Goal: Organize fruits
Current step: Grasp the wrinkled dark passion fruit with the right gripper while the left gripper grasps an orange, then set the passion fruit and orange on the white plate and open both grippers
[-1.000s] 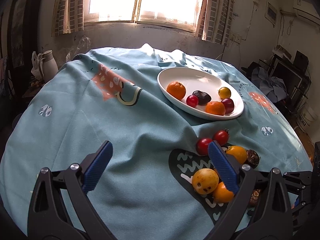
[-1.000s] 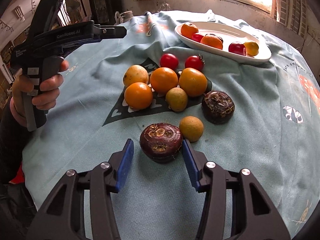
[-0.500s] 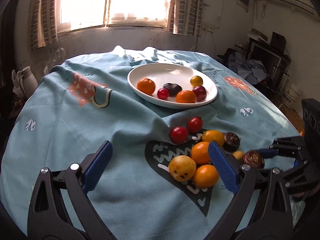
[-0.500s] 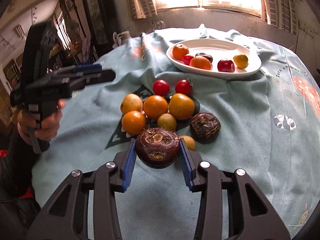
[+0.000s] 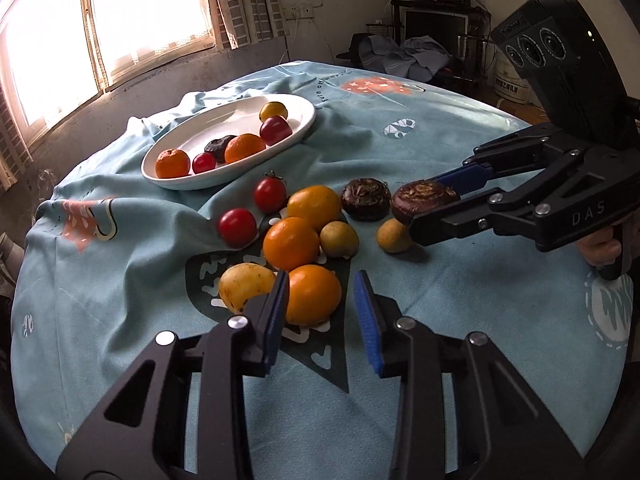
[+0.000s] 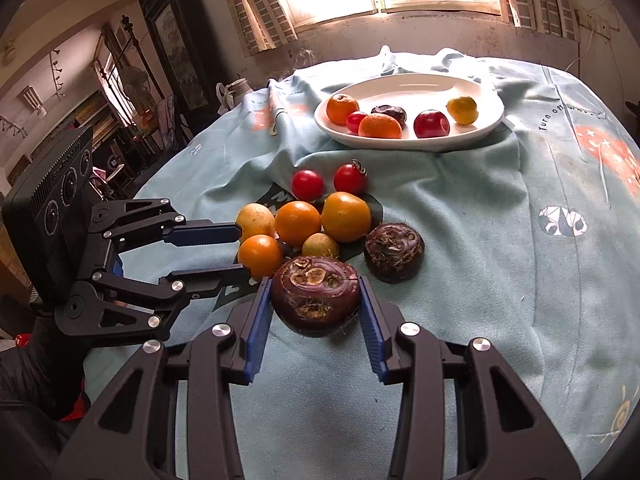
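Fruit is split between two places in the left wrist view: six pieces lie on the white plate (image 5: 308, 122), while nine sit loose on the blue cloth over the bench (image 5: 480, 292), near the plate. We judge the sorting well under half done.

The left hand-held gripper (image 5: 322, 277) has just been closing. Its jaws stand narrow around the nearest orange (image 5: 312, 296); one pad meets the skin, the other looks just clear, so we call this no grip yet.

The right hand-held gripper (image 5: 431, 205) is clamped on a dark brown fruit (image 5: 420, 196), which appears lifted off the cloth, above a small yellow fruit (image 5: 394, 235).

From the right wrist view, that dark brown fruit (image 6: 316, 296) fills the right hand-held gripper (image 6: 316, 286), pads pressed on both sides. The plate (image 6: 408, 143) lies well beyond it, and the left hand-held gripper (image 6: 240, 250) has that orange (image 6: 260, 255) at its tips. Carrying these two over comes next, we think; eight would then remain.
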Action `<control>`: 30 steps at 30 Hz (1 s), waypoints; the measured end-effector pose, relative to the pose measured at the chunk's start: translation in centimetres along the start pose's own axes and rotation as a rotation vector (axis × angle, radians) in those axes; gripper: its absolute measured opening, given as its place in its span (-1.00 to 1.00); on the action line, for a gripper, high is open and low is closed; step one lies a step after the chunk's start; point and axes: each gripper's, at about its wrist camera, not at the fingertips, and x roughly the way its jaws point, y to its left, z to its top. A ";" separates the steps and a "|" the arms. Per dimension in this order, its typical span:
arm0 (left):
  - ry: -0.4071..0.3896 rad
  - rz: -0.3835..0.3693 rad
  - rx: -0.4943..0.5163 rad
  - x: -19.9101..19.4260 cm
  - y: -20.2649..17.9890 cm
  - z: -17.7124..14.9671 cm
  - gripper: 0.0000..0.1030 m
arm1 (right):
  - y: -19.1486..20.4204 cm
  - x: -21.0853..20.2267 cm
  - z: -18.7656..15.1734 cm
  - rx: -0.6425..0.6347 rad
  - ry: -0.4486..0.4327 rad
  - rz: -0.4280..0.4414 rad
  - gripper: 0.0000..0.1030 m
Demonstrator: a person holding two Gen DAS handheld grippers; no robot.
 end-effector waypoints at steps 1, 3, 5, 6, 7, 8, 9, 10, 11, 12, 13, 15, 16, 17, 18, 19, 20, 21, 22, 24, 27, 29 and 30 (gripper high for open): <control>0.006 0.007 0.006 0.2 0.0 0.0 -0.32 | 0.0 0.0 0.0 0.000 0.000 0.000 -0.18; 0.015 0.015 0.007 0.6 -0.1 -0.1 -0.32 | 0.1 0.0 0.0 0.000 0.000 -0.001 -0.18; 0.013 0.021 0.010 0.8 -0.2 0.1 -0.31 | 0.1 0.0 0.0 0.000 0.000 -0.001 -0.18; 0.014 0.023 0.009 0.9 -0.2 0.2 -0.31 | 0.1 0.0 0.0 -0.001 0.000 -0.002 -0.18; 0.014 0.025 0.011 1.1 -0.3 0.3 -0.26 | 0.1 0.0 0.0 -0.002 -0.001 -0.003 -0.18; 0.016 0.025 0.016 1.2 -0.4 0.4 -0.19 | 0.1 0.0 0.0 -0.002 -0.001 -0.003 -0.18; 0.017 0.026 0.024 1.4 -0.6 0.5 -0.15 | 0.1 0.0 0.0 -0.001 0.000 -0.003 -0.18; 0.020 0.033 0.037 1.6 -0.8 0.6 -0.08 | 0.1 0.1 0.0 0.000 0.002 -0.003 -0.18; 0.023 0.046 0.053 1.9 -1.0 0.6 -0.05 | 0.1 0.1 0.0 0.001 0.003 -0.004 -0.18; 0.030 0.057 0.063 2.1 -1.2 0.7 -0.02 | 0.1 0.1 0.0 0.002 0.004 -0.005 -0.18; 0.036 0.067 0.070 2.4 -1.3 0.7 0.00 | 0.0 0.1 -0.1 0.002 0.005 -0.005 -0.18; 0.047 0.081 0.080 2.9 -1.3 0.8 0.00 | 0.1 0.1 -0.1 0.004 0.006 -0.006 -0.18; 0.046 0.082 0.089 2.9 -1.3 0.7 0.00 | 0.1 0.1 -0.1 0.003 0.006 -0.005 -0.18; 0.049 0.087 0.098 2.9 -1.4 0.6 -0.01 | 0.1 0.1 -0.1 0.003 0.008 -0.005 -0.18; 0.051 0.095 0.107 2.9 -1.5 0.6 -0.02 | 0.1 0.1 -0.1 0.003 0.009 -0.004 -0.18; 0.053 0.105 0.118 2.9 -1.7 0.5 -0.05 | 0.1 0.1 -0.2 0.002 0.010 -0.004 -0.18; 0.054 0.119 0.130 2.8 -1.8 0.4 -0.10 | 0.1 0.2 -0.2 0.002 0.012 -0.005 -0.18; 0.055 0.128 0.139 2.8 -1.9 0.2 -0.10 | 0.0 0.2 -0.2 0.001 0.013 -0.006 -0.18; 0.055 0.134 0.142 2.7 -1.9 0.2 -0.15 | 0.0 0.2 -0.3 0.001 0.013 -0.007 -0.18; 0.054 0.139 0.136 2.6 -1.7 0.2 -0.21 | 0.0 0.2 -0.2 0.001 0.013 -0.008 -0.18; 0.051 0.133 0.115 2.5 -1.3 0.3 -0.27 | 0.0 0.2 -0.2 0.003 0.015 -0.010 -0.18; 0.049 0.137 0.110 2.4 -1.4 0.2 -0.27 | 0.0 0.2 -0.2 0.004 0.013 -0.011 -0.18; 0.048 0.141 0.110 2.4 -1.5 0.2 -0.28 | 0.0 0.1 -0.2 0.004 0.012 -0.011 -0.18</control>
